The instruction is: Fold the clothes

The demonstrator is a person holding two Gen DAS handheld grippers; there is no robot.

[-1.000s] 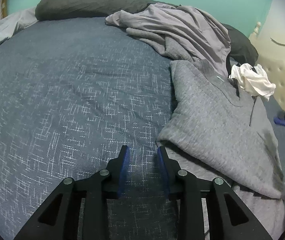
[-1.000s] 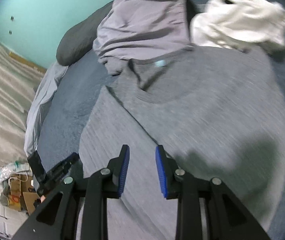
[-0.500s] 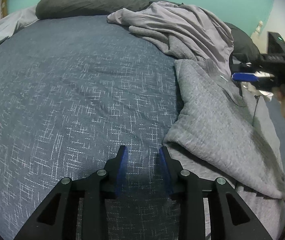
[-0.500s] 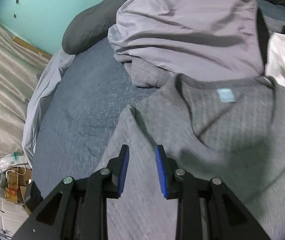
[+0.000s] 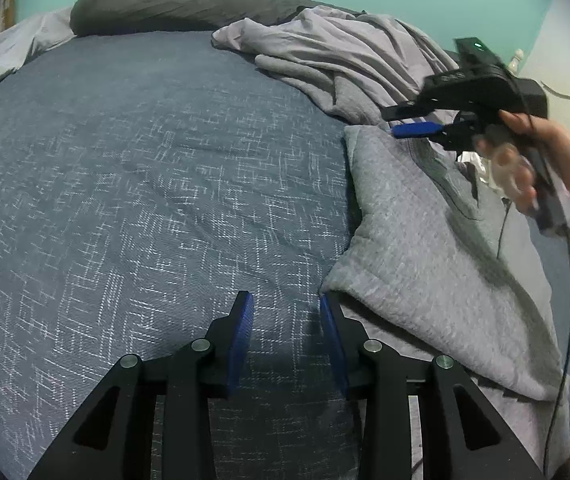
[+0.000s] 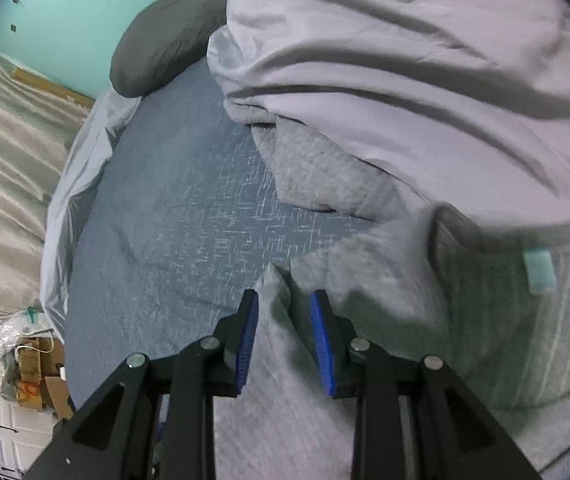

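on the bed (image 5: 145, 200), grey sweater (image 5: 425, 264) lies at 3 o'clock, its edge just beside the left claw (image 5: 285, 316); jaws apart over bare cover, nothing gripped. right claw (image 6: 284, 314) unclenched, straddling a sweater fold at 6 o'clock, pads not touching.

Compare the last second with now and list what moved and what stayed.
The right gripper swept in from the right edge of the left wrist view, over the grey sweater toward its shoulder fold, holding nothing. The left gripper stayed put over the blue bedspread, empty. Sweater, lilac garment and pillow unchanged.
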